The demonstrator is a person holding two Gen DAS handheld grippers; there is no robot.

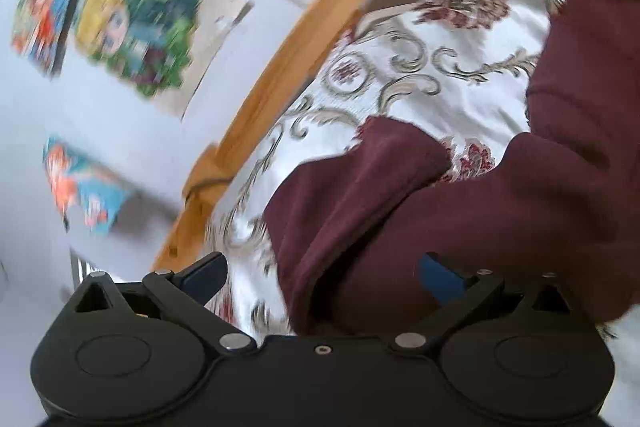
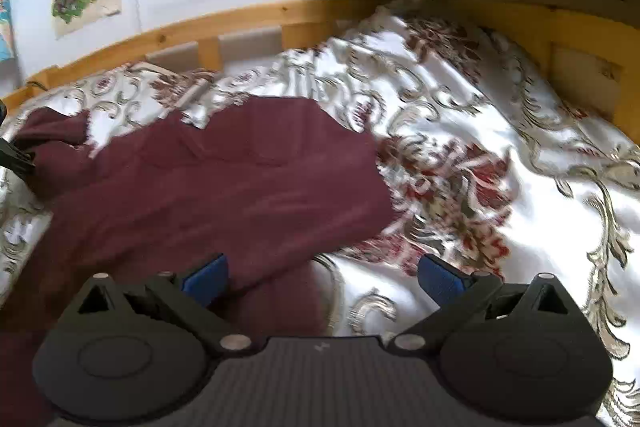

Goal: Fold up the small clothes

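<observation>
A maroon garment (image 2: 224, 179) lies spread on the patterned bedspread (image 2: 500, 131), toward the bed's left side and short of the wooden rail (image 2: 248, 19) along its far edge. The right gripper (image 2: 322, 277) stands wide open over the garment's near edge, cloth below its left finger, nothing pinched. The left gripper (image 1: 322, 277) is likewise spread wide, a folded sleeve just ahead between its fingers, unheld.

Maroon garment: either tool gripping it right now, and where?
Neither. The left tool and right tool are both open; the garment lies loose on the bedspread.
</observation>
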